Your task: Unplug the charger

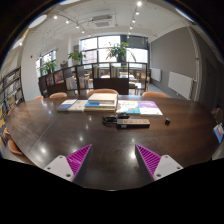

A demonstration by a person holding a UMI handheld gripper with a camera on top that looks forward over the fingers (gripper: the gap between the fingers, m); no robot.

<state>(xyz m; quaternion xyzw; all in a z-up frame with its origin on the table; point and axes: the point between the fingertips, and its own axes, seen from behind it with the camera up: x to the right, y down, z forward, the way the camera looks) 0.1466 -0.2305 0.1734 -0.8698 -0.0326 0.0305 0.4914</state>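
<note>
Beyond the claw (113, 160), spread open and empty, what's probably the charger (127, 121) lies on the desk (60, 135), approach lined up.

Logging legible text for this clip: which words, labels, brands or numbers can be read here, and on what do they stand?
None can be read.
Flat printed sheets and books on the dark round wooden table: print too small to read.
Dark flat power strip ahead of the open fingers: no legible marking.
</note>
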